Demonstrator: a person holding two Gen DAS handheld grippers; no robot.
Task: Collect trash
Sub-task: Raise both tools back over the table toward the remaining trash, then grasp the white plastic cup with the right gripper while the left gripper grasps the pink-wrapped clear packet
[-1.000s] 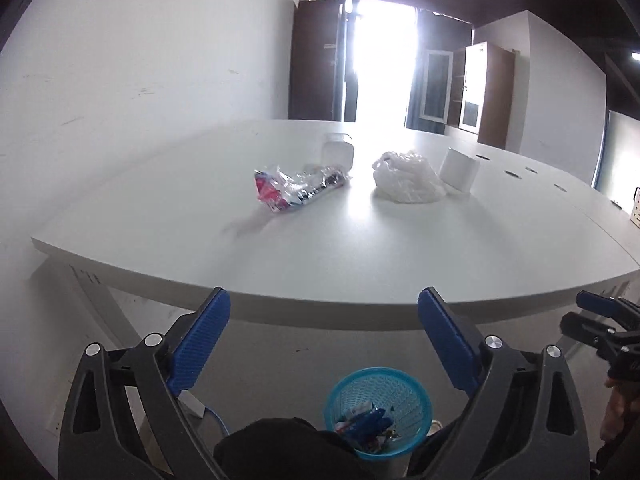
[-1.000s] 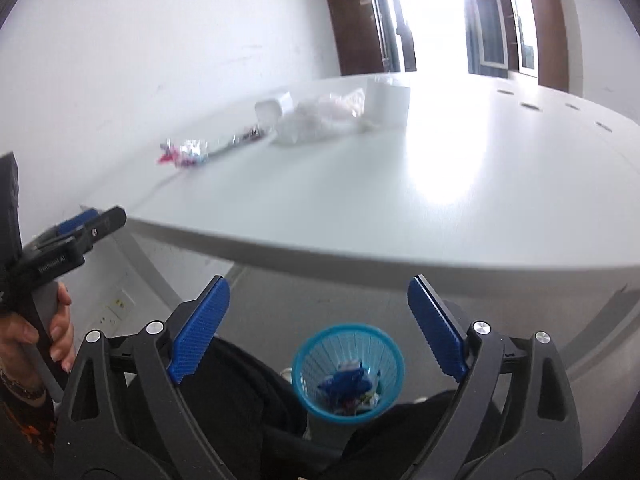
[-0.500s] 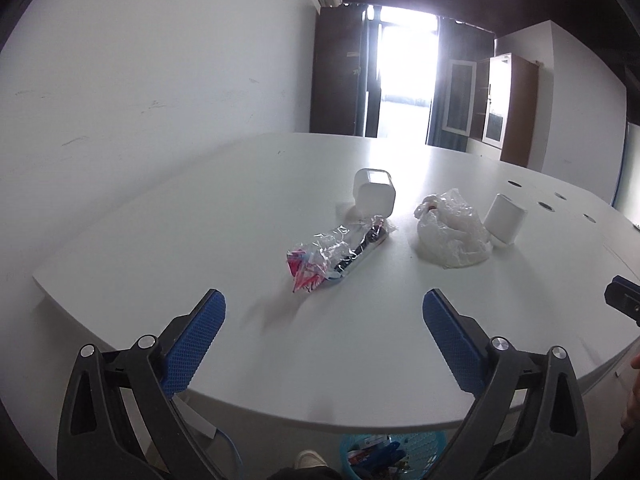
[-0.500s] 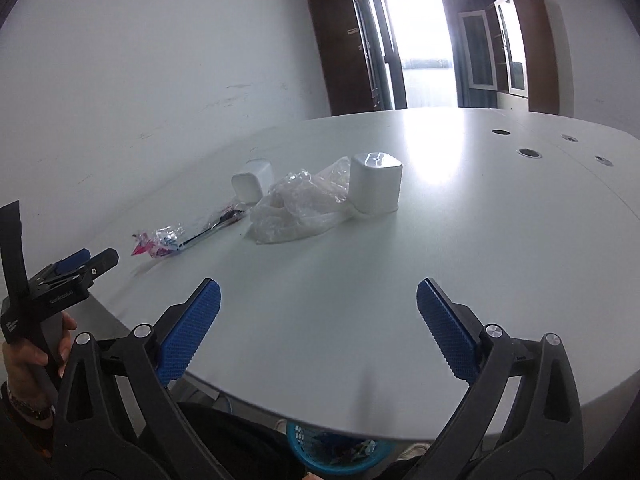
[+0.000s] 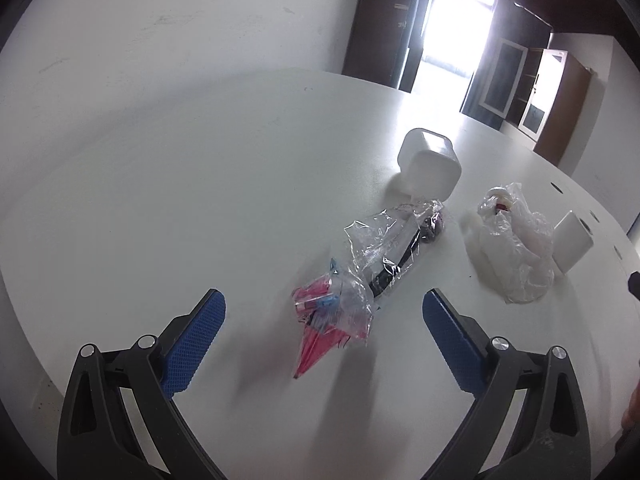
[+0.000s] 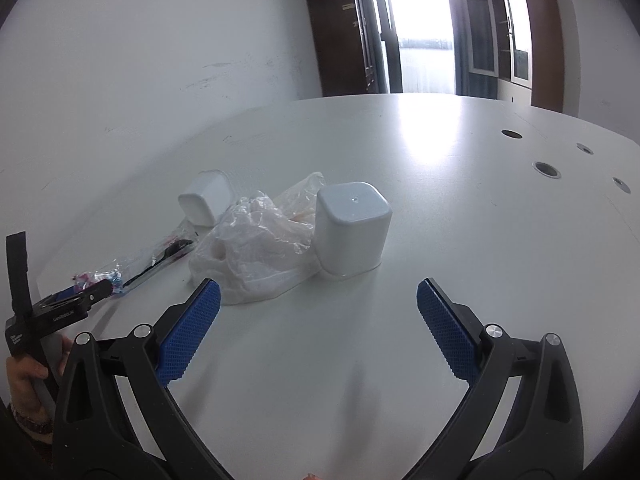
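Both hand-held grippers gape empty over a white table [image 6: 460, 240] beside white walls, bright doorway beyond.

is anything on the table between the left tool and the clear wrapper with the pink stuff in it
Nothing visible. The left tool is open with the clear wrapper lying straight ahead, only bare table around it. The white cup lies beyond it.

A big white table [image 6: 460, 240] with round cable holes filled the room, beside a scuffed white wall [image 6: 180, 40]. Daylight glared through a far doorway [image 5: 452, 28], flanked by dark wooden cabinets [image 6: 532, 40].
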